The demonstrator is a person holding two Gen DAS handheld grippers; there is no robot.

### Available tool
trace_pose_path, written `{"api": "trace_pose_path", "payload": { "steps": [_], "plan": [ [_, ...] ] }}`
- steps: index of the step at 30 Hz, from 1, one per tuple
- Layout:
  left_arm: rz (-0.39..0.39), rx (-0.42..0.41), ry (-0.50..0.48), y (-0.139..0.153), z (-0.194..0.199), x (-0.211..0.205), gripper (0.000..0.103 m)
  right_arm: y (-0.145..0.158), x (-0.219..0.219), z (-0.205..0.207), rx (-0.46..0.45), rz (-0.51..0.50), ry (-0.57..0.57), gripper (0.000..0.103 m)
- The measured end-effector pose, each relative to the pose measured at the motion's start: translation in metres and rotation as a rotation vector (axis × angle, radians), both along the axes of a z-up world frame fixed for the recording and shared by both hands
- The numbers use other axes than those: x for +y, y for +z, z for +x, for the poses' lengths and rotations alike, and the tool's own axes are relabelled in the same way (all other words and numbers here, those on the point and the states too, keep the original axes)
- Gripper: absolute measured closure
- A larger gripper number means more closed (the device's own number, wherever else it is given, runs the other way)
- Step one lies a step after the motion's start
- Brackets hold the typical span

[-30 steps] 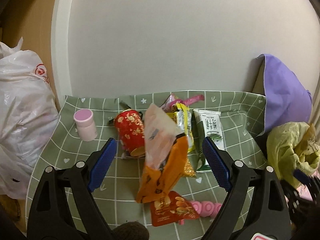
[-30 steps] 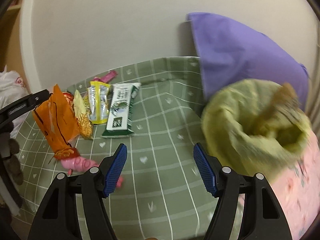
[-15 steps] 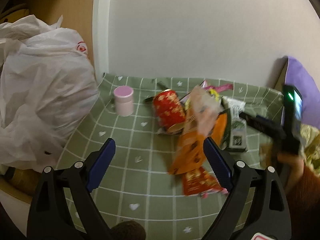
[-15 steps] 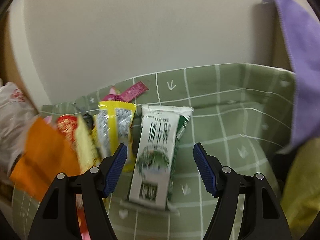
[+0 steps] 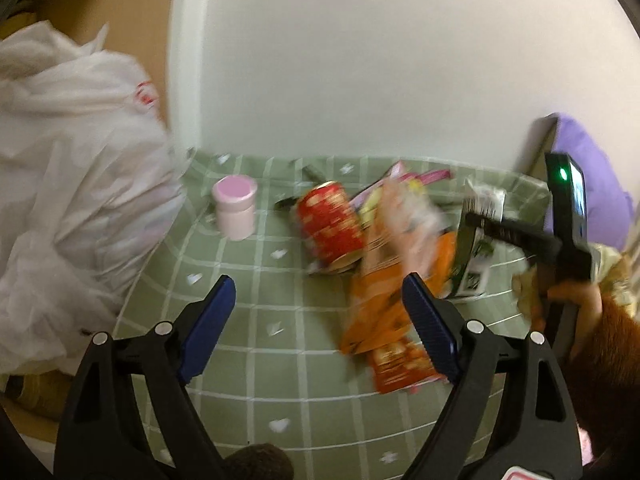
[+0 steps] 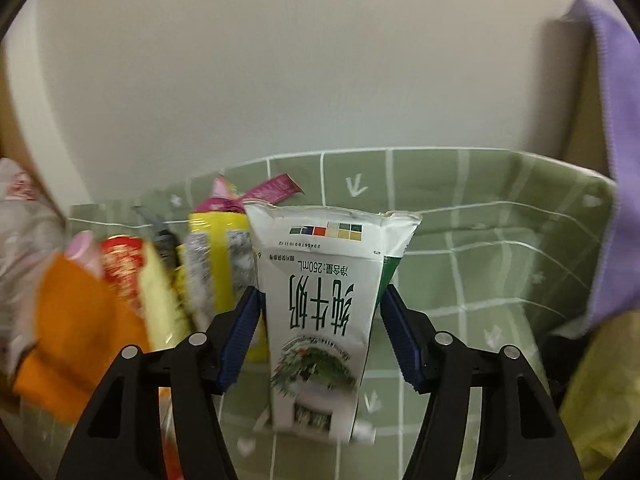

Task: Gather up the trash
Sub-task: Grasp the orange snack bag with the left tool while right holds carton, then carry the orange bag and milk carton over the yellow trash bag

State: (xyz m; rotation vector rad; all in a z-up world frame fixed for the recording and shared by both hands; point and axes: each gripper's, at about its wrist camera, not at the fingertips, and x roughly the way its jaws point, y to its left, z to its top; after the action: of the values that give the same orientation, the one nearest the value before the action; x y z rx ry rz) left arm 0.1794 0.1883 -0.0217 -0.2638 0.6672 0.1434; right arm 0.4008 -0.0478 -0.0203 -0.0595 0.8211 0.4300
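Note:
A white and green milk carton point(image 6: 320, 312) lies on the green checked cloth point(image 6: 500, 264), between the blue pads of my right gripper point(image 6: 320, 332). The pads stand at its two sides; I cannot tell whether they touch it. The carton also shows in the left wrist view point(image 5: 476, 240), with the right gripper's black finger across it. My left gripper point(image 5: 320, 320) is open and empty above the cloth point(image 5: 248, 344). Ahead of it lie a red can point(image 5: 330, 222) on its side, an orange snack bag point(image 5: 384, 304) and a red wrapper point(image 5: 400, 364).
A pink-lidded jar point(image 5: 235, 206) stands at the back left. A big white plastic bag point(image 5: 68, 184) fills the left. A yellow wrapper point(image 6: 218, 264) and pink wrapper point(image 6: 272, 190) lie by the carton. A purple cloth point(image 6: 612, 176) and yellow-green bag point(image 6: 600, 396) are at right.
My right gripper has moved forward onto the milk carton, which now sits between its pads, and the jaws have narrowed. My left gripper has pulled back and swung left.

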Motion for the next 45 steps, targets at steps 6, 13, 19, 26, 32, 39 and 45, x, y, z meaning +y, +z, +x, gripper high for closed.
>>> {"api": "trace_pose_path", "payload": {
  "steps": [6, 13, 19, 26, 32, 39, 45],
  "plan": [
    [0.013, -0.028, -0.094, 0.013, 0.023, -0.031, 0.029, 0.018, -0.037, -0.059, -0.059, 0.013, 0.008, 0.048],
    [-0.049, 0.051, -0.122, 0.002, 0.06, -0.036, 0.04, 0.024, -0.067, -0.086, -0.07, 0.035, -0.014, 0.048],
    [-0.062, 0.117, -0.128, 0.0, 0.072, -0.031, 0.064, 0.034, -0.086, -0.103, -0.099, 0.059, -0.052, 0.048],
    [-0.03, 0.02, -0.12, 0.03, 0.055, -0.023, 0.074, 0.051, -0.096, -0.111, -0.154, 0.081, -0.07, 0.048],
    [-0.005, -0.07, -0.152, 0.067, 0.048, -0.029, 0.074, 0.065, -0.101, -0.111, -0.179, 0.092, -0.064, 0.048],
    [-0.056, -0.184, -0.286, 0.113, 0.06, -0.061, 0.074, 0.107, -0.132, -0.122, -0.278, 0.089, -0.101, 0.048],
    [-0.158, -0.236, -0.547, 0.147, 0.089, -0.141, 0.074, 0.153, -0.206, -0.141, -0.379, 0.055, -0.225, 0.048]
  ]
}}
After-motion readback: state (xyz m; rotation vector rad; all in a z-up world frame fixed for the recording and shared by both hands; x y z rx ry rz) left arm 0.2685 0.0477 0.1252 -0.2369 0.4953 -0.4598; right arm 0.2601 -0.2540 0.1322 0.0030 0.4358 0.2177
